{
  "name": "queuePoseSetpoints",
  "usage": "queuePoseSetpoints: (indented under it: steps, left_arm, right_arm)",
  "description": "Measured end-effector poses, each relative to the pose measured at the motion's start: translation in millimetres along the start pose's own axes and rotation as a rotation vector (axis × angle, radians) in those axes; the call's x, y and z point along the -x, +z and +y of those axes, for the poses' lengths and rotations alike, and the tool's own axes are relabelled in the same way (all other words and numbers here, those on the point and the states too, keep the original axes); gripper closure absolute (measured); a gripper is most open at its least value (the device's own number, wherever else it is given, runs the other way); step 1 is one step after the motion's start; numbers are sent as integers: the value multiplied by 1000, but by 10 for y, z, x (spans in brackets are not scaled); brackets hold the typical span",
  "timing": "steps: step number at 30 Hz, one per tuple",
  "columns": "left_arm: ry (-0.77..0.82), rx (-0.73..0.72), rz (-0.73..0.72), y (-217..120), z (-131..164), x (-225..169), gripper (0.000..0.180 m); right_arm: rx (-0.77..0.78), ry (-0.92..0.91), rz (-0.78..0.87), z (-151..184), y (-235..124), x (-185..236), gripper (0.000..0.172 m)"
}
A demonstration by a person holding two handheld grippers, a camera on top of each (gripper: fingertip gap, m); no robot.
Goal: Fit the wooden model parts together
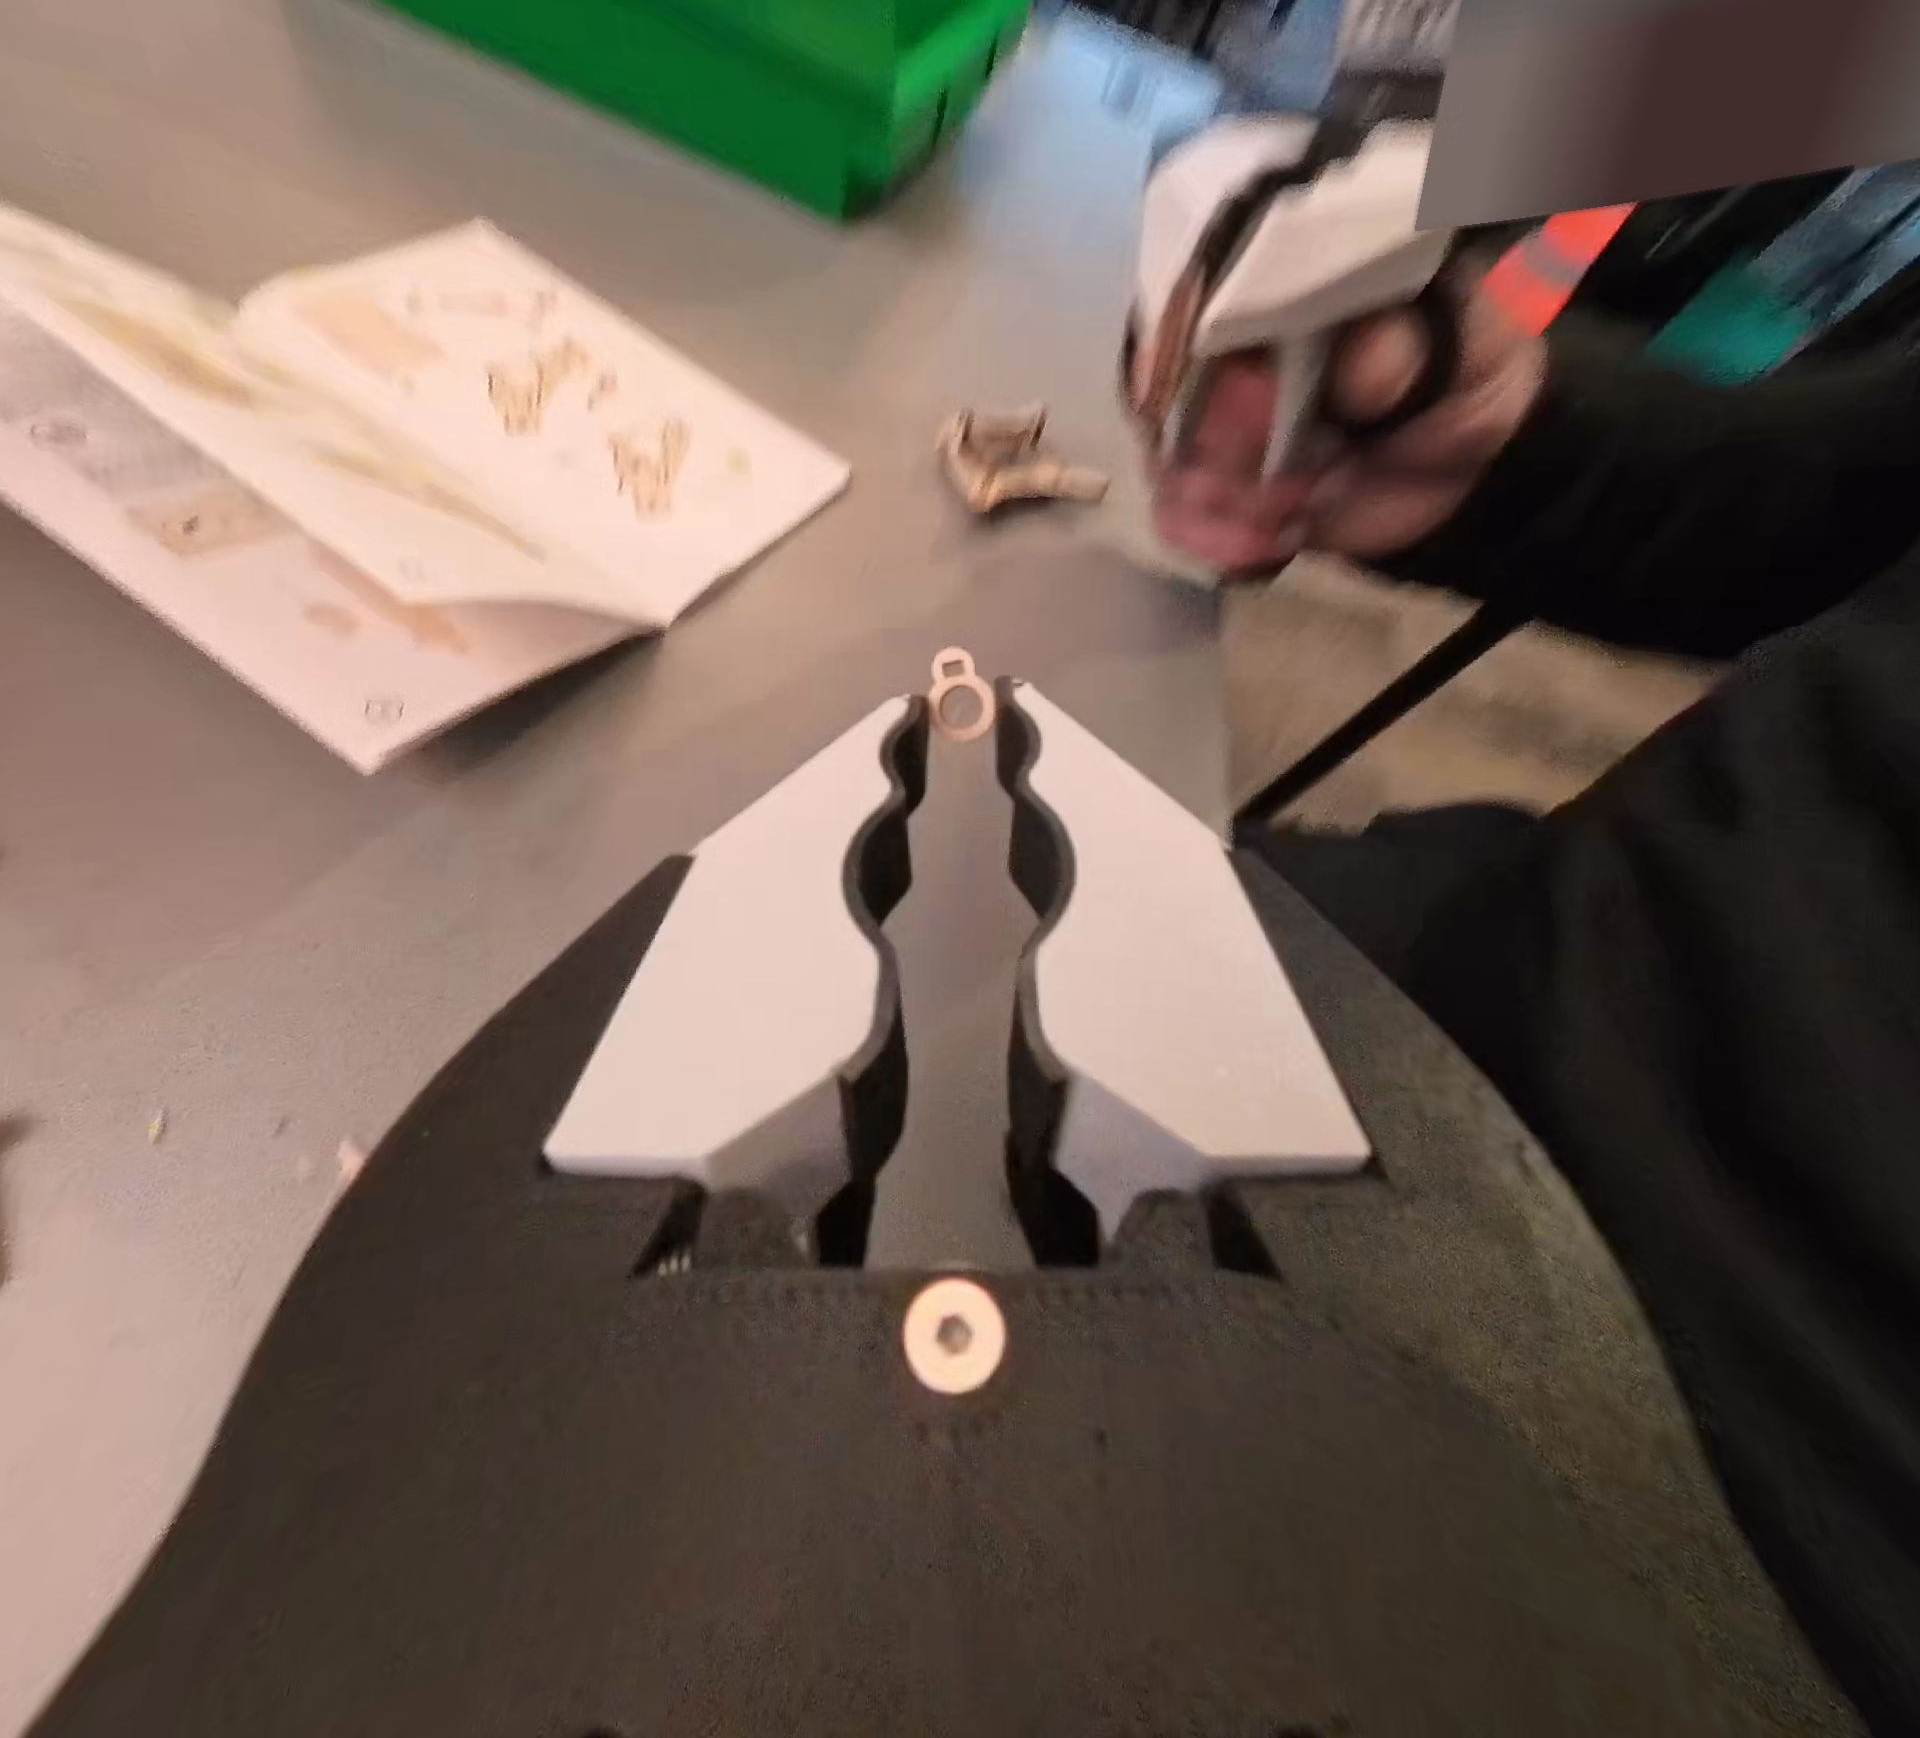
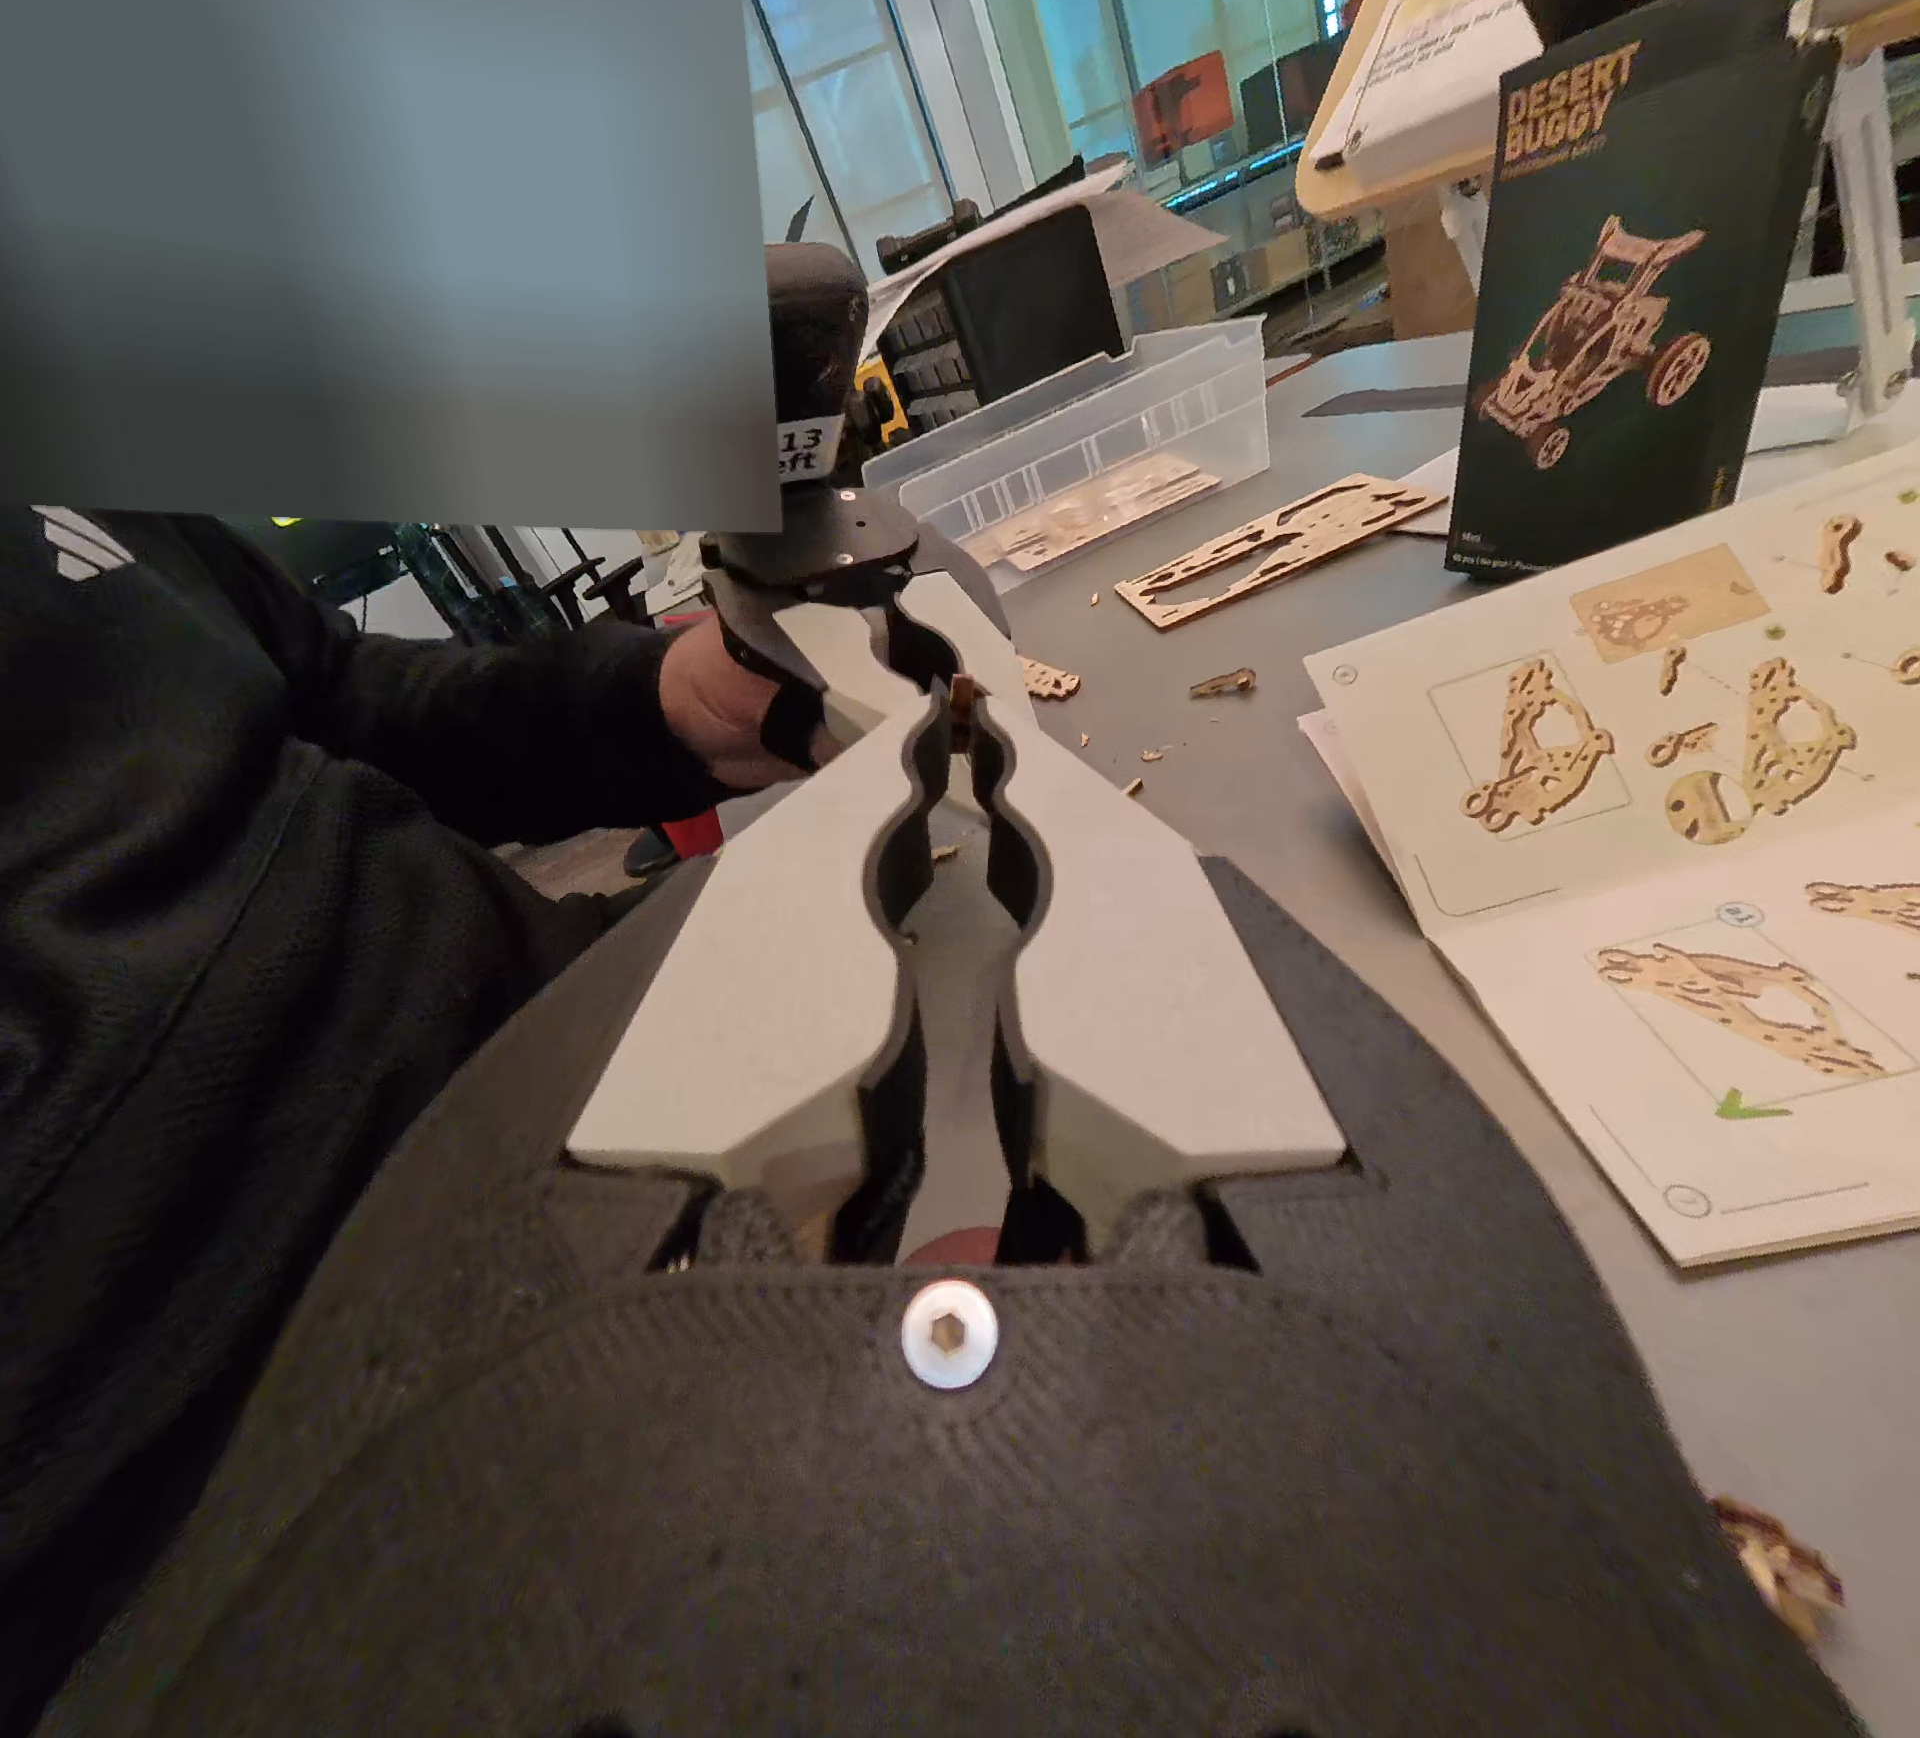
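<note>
Ring piece [image 1: 957,703]: thin, light, brittle wood; left gripper [image 1: 961,701] pinches its rim. Right gripper [image 2: 957,720] pressed onto small brown part [image 2: 962,701].

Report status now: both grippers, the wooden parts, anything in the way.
Left gripper pinching a small wooden ring piece at its fingertips. Right gripper tips closed, brought up to the left's tips; its hold unclear. Open instruction booklet alongside, not obstructing.

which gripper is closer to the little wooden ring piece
Left. The left gripper pinches the ring piece at its fingertips; the right gripper is farther off across the table.
</note>
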State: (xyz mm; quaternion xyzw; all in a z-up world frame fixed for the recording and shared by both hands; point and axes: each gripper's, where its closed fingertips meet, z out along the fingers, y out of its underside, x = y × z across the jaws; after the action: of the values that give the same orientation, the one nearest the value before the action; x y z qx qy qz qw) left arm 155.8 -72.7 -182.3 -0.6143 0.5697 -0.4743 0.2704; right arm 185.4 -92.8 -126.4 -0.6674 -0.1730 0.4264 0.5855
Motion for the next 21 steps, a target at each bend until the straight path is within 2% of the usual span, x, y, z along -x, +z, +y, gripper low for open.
queuePoseSetpoints:
  steps: [3,10,21]
  left_arm:
    - [-57,-175,116,-69,-291,-94,170]
    - [-86,-331,234,-90,-592,-205,170]
    - [-198,-468,361,-148,-743,-245,171]
  right_arm:
    - [-31,5,-4,-116,9,-3,171]
    - [-90,54,-27,-291,43,-37,171]
    - [-131,101,-62,-351,119,-18,171]
